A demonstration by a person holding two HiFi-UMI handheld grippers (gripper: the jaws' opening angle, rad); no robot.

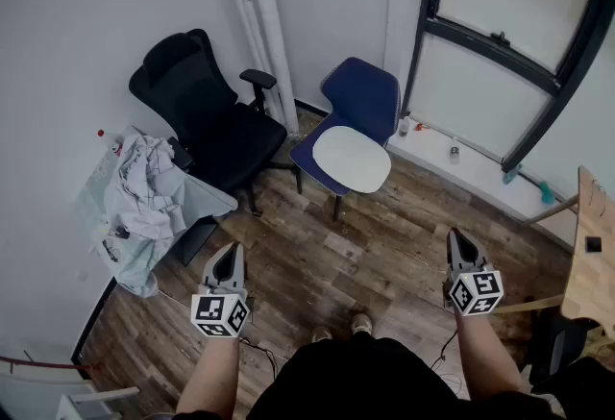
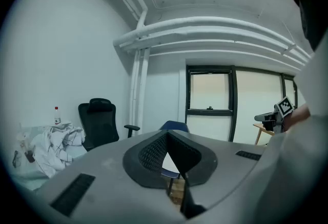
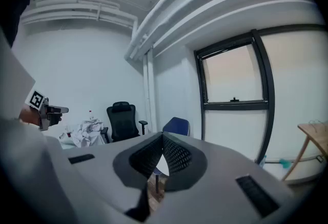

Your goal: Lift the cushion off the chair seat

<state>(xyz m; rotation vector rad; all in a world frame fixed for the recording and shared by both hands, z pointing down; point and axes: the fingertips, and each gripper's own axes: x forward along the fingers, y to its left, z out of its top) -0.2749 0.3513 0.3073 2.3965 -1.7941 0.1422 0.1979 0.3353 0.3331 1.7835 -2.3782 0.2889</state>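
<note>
While the person is standing on the wooden floor (image 1: pixel 384 245) well back from the furniture, both grippers are pointing ahead and a little downward, and neither one is touching anything. The left gripper (image 1: pixel 229 253) is holding its jaws pressed together at the tips with nothing between them, and in the left gripper view those closed tips are lining up with the blue chair (image 1: pixel 363 93) across the room. The right gripper (image 1: pixel 455 237) is doing the same, its tips meeting on nothing. The cushion (image 1: pixel 352 159), a white rounded pad, is lying flat on the seat of that blue chair, which is standing by the wall between the white pipes (image 1: pixel 258 14) and the black-framed window (image 1: pixel 500 43). The cushion is sitting well apart from both grippers, with a stretch of bare floor between. Just left of the blue chair, the black office chair (image 1: pixel 197 106) is standing with one armrest near the pipes. Further left, a heap of white cloth (image 1: pixel 144 187) is spilling over a pale tabletop (image 1: pixel 207 195), and a red-capped bottle (image 1: pixel 101 134) is standing behind it by the wall. At the right edge a wooden table (image 1: pixel 588 264) is poking into the head view, and a couple of small bottles are standing on the white sill (image 1: pixel 480 180) under the window.
</note>
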